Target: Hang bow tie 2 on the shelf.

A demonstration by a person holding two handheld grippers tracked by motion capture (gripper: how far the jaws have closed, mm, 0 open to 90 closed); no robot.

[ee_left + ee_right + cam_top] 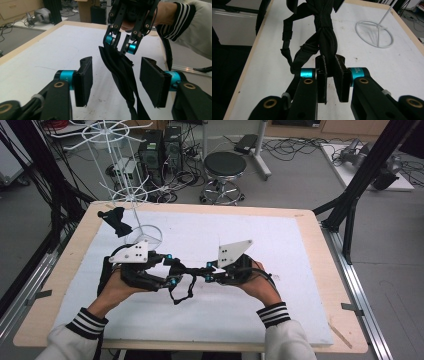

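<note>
A black strappy garment hangs between my two grippers above the white mat. My right gripper is shut on a bunched part of the black garment, whose straps trail off to the left. In the left gripper view, the right gripper holds the garment from above. The cloth drops down between the wide-apart pads of my open left gripper, apparently without touching them. From the high view, the left gripper and the right gripper face each other, tips close.
A white wire rack stands at the mat's far left on a ring base. A second black cloth hangs from the rack. Beyond the table are a stool, computers and cables.
</note>
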